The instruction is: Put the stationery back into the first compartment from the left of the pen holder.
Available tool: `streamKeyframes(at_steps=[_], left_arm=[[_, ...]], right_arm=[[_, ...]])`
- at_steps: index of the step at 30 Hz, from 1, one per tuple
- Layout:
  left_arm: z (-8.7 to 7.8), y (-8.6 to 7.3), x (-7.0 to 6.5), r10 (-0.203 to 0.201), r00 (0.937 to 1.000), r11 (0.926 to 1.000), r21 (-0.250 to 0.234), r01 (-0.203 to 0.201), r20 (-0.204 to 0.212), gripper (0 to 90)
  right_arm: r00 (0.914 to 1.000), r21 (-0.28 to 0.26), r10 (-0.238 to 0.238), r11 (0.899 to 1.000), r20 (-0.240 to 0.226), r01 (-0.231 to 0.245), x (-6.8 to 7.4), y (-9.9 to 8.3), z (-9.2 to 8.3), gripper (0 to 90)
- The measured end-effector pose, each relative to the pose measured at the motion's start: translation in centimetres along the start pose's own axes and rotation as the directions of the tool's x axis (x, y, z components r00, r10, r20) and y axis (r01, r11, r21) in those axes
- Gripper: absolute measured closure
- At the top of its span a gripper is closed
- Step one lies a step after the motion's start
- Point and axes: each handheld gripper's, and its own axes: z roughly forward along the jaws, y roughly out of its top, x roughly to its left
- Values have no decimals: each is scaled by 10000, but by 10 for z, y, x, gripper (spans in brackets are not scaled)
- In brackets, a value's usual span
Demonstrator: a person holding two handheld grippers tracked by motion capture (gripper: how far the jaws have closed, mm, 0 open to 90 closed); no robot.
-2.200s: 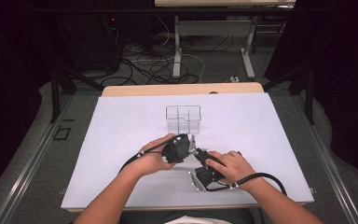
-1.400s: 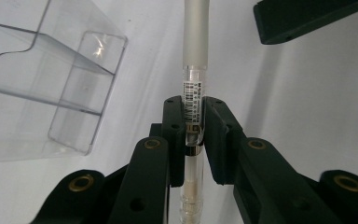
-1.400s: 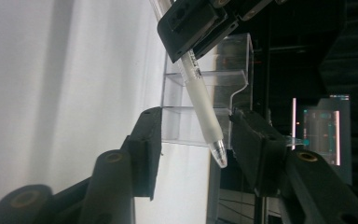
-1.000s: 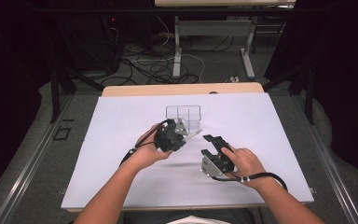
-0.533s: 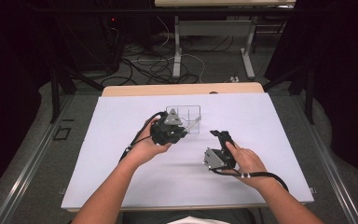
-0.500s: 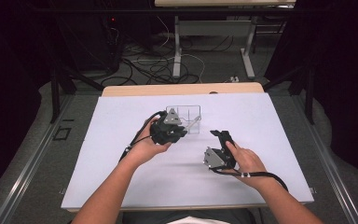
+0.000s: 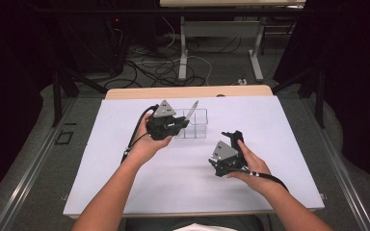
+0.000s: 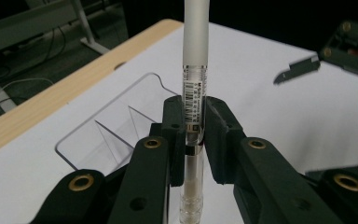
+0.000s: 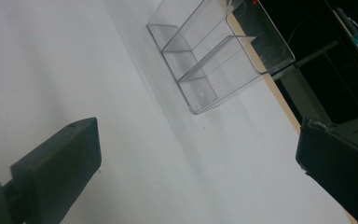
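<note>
Your left tool (image 7: 185, 122) is clamped on the pen (image 8: 195, 70), held up beside the clear divided holder (image 7: 195, 126) but not yet in it, while your right tool (image 7: 232, 138), jaws just spread and empty, rests over the tabletop (image 7: 183, 183).

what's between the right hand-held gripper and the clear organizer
Nothing: in the right gripper view, bare white table stretches from the open right hand-held gripper to the clear organizer.
</note>
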Motion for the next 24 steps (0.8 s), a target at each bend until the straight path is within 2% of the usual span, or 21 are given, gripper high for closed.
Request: streamKeyframes(at_steps=[4,9,15,19,24], left_arm=[[-2,4,7,-364,9990,9972,-669,346,-258,798],[-1,6,15,-998,9930,9866,-1359,904,-634,798],[7,6,22,-1487,9835,9749,-1821,1282,-1034,798],[11,5,25,-1710,9770,9676,-2089,1420,-1277,798],[19,4,28,-1944,9696,9584,-2396,1554,-1484,798]], right_arm=[[9991,38,401,9992,-138,-400,-2,-2,2,0],[9951,6,941,9956,-307,-941,-5,-3,2,0],[9892,-68,1405,9900,-427,-1409,-7,-5,2,0],[9873,-87,1515,9883,-488,-1521,-8,-6,2,0],[9797,-167,1924,9809,-560,-1936,-11,-8,2,0]])
